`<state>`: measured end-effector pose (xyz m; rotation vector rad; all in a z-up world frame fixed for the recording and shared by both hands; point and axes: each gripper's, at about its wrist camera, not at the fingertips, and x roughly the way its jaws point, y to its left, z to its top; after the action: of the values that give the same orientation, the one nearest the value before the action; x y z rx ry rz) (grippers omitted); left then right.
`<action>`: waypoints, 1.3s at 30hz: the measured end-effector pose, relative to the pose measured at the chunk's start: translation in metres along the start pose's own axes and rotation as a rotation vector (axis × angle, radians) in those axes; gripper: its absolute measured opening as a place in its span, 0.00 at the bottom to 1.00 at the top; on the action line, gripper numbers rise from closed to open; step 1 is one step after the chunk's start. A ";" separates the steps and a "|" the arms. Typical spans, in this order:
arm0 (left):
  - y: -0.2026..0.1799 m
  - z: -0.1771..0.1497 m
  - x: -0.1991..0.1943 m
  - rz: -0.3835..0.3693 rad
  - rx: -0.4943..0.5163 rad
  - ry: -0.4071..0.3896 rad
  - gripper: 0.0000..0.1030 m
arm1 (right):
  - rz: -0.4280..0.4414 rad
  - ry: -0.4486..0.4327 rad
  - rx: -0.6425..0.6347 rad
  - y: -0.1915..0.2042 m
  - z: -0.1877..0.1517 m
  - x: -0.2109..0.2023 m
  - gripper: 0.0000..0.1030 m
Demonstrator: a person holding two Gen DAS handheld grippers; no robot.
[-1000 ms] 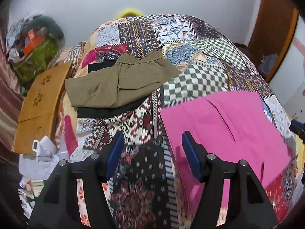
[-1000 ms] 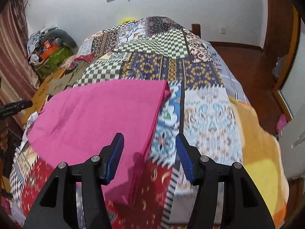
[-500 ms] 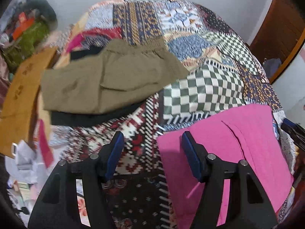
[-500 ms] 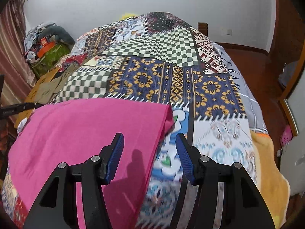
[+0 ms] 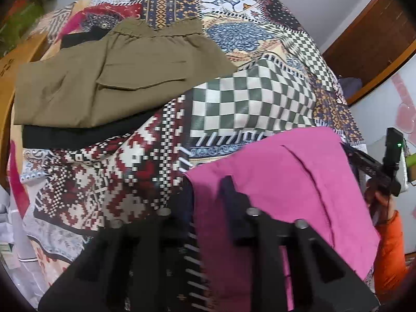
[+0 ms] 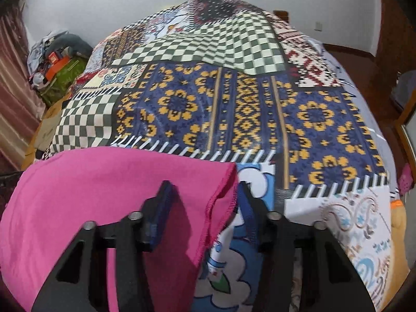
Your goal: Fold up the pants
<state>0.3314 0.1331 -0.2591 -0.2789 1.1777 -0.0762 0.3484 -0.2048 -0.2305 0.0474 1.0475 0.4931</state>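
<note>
Pink pants [image 5: 280,182] lie flat on the patchwork quilt [image 5: 247,98]. My left gripper [image 5: 205,197] points down at their far left corner. Its jaws are closing, blurred, with the pink edge between them, and a gap still shows. In the right wrist view the pink pants [image 6: 91,195] fill the lower left. My right gripper [image 6: 204,205] straddles their far right hemmed corner, one pad over the cloth and the other just off its edge. Those jaws are closing too and not pressing. The hand with the right gripper [image 5: 387,163] shows at the pants' right side.
Folded olive pants [image 5: 104,78] lie on a folded black garment [image 5: 78,135] at the quilt's far left. A wooden board [image 5: 5,78] stands past the bed's left edge. A pile of bags [image 6: 57,59] sits by the wall. An orange sleeve [image 5: 390,247] is at the right.
Both grippers have come down and forward to the pink pants' far corners. Their jaws have narrowed, with the cloth's edge now between them.
</note>
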 end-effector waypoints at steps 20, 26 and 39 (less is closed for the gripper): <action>-0.027 -0.019 -0.007 0.270 0.151 -0.084 0.11 | -0.168 0.022 -0.179 0.023 0.001 0.008 0.03; -0.020 -0.018 -0.036 0.310 0.149 -0.112 0.13 | -0.147 0.044 -0.125 0.016 0.012 -0.016 0.20; -0.059 0.002 -0.070 0.224 0.179 -0.212 0.78 | 0.078 -0.058 -0.197 0.097 0.026 -0.067 0.68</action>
<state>0.3118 0.0907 -0.1802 0.0040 0.9769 0.0432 0.3074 -0.1415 -0.1366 -0.0719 0.9390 0.6606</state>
